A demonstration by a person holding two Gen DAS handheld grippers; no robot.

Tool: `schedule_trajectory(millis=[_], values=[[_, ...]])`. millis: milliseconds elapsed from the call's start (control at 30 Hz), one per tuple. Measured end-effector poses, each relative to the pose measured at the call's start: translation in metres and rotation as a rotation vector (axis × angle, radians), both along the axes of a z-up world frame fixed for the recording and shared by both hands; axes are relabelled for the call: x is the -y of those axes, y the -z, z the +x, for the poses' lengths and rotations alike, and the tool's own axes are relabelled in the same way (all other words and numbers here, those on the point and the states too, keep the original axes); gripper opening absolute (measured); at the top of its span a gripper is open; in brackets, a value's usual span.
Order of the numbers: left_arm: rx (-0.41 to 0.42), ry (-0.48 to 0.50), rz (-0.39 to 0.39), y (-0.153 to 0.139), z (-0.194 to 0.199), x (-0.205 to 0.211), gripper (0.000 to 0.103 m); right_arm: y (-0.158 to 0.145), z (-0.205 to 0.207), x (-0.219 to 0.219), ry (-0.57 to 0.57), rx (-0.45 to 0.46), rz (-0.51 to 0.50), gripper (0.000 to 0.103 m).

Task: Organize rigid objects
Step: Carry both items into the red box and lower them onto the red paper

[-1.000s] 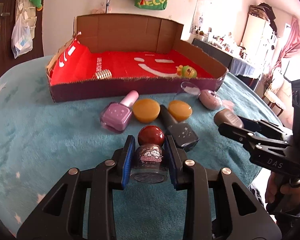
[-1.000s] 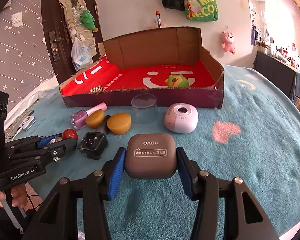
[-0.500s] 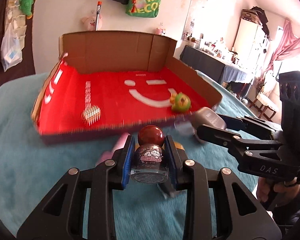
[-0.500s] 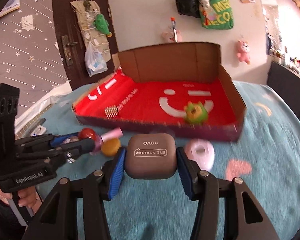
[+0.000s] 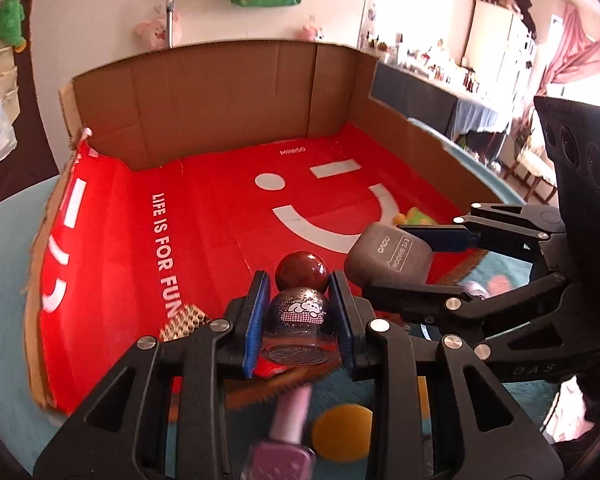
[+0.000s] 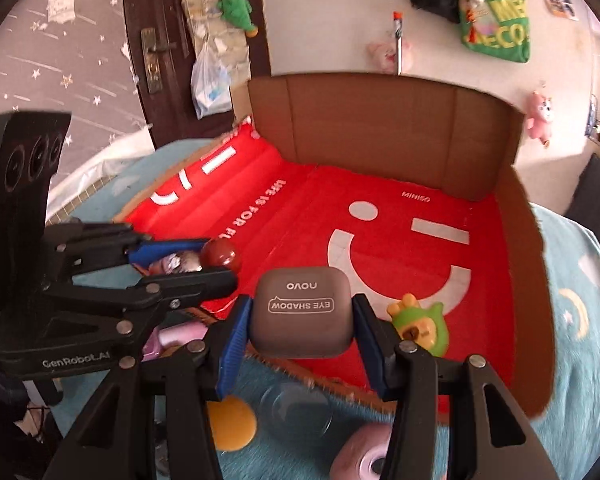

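My left tongs [image 5: 299, 316] gripped a round glass bottle [image 5: 299, 322] with glossy red cap; my right tongs [image 6: 300, 316] clamped a matte grey case [image 6: 301, 314] reading "EYE SHADOW".

Toy [image 6: 418, 324] in box [image 6: 380, 132]

Matt cardboard box [image 5: 228, 92], glossy red lining [image 5: 220, 208], fluffy teal cloth [image 6: 572, 360], glossy bottle cap [image 5: 302, 271].
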State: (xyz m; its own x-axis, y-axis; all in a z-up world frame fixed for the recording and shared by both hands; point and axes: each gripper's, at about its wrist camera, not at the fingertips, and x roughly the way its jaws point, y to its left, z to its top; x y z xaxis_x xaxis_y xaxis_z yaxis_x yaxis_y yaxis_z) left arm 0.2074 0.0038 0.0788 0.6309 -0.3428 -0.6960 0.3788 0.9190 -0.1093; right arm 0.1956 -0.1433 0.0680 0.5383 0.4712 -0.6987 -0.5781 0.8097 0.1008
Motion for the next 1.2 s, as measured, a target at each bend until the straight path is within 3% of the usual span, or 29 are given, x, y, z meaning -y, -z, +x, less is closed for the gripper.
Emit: schedule_trajectory(millis=[467,1200], values=[[-0.088,0.034,0.066,0.025,0.031,0.006,0.029,0.021,0.033,-0.023,-0.091,-0.063,-0.151,0.053],[-0.098,0.044,0.07,0.03,0.039,0.007,0.029,0.026,0.04,-0.027,-0.112,-0.073,-0.172,0.053]])
